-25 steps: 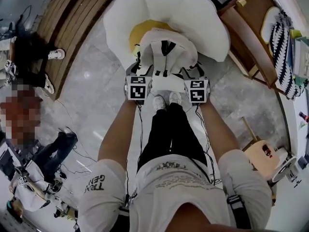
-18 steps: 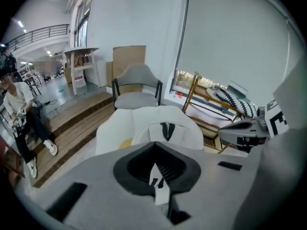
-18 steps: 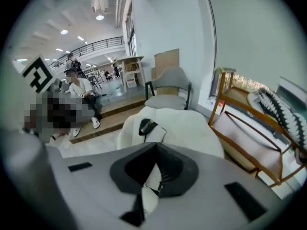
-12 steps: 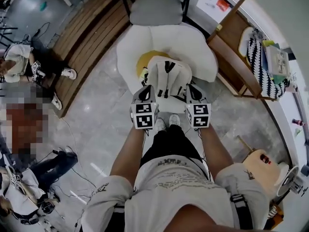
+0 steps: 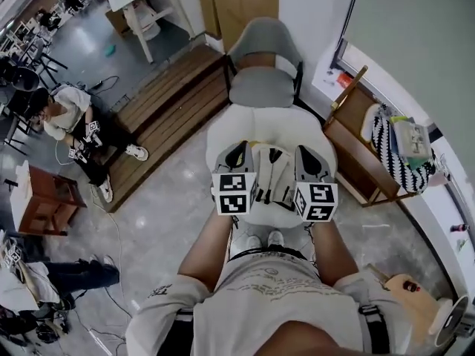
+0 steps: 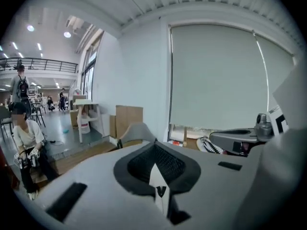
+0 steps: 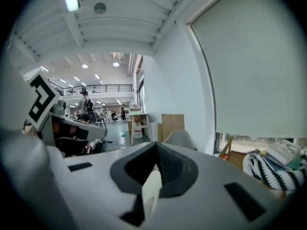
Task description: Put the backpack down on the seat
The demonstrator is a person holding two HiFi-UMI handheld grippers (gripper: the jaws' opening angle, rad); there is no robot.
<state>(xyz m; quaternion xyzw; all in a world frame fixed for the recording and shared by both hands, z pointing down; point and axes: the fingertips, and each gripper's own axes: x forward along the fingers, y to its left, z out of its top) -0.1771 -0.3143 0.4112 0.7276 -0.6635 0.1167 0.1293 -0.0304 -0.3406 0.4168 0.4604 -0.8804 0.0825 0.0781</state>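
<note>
The white backpack [image 5: 273, 175] lies on the white round seat [image 5: 269, 128], its dark straps facing up. Both my grippers are held up above it, pointing forward, one on each side. The left gripper [image 5: 238, 151] covers the backpack's left edge and the right gripper [image 5: 308, 154] its right edge. In the left gripper view the left gripper [image 6: 156, 150] has its jaws together, with only a thin pale sliver at the seam. The right gripper [image 7: 154, 152] looks the same in the right gripper view. Neither view shows the backpack, only the room beyond.
A grey chair [image 5: 261, 73] stands just behind the seat. A low wooden platform [image 5: 167, 99] runs to the left, and a seated person [image 5: 70, 117] is beyond it. A wooden rack [image 5: 355, 143] with a striped bag [image 5: 392, 148] is at the right. A round wooden stool [image 5: 412, 295] stands at the near right.
Both grippers have risen off the backpack's near edge and shut. The head view has lifted, so the seat and backpack look smaller and farther away. The backpack stays on the seat.
</note>
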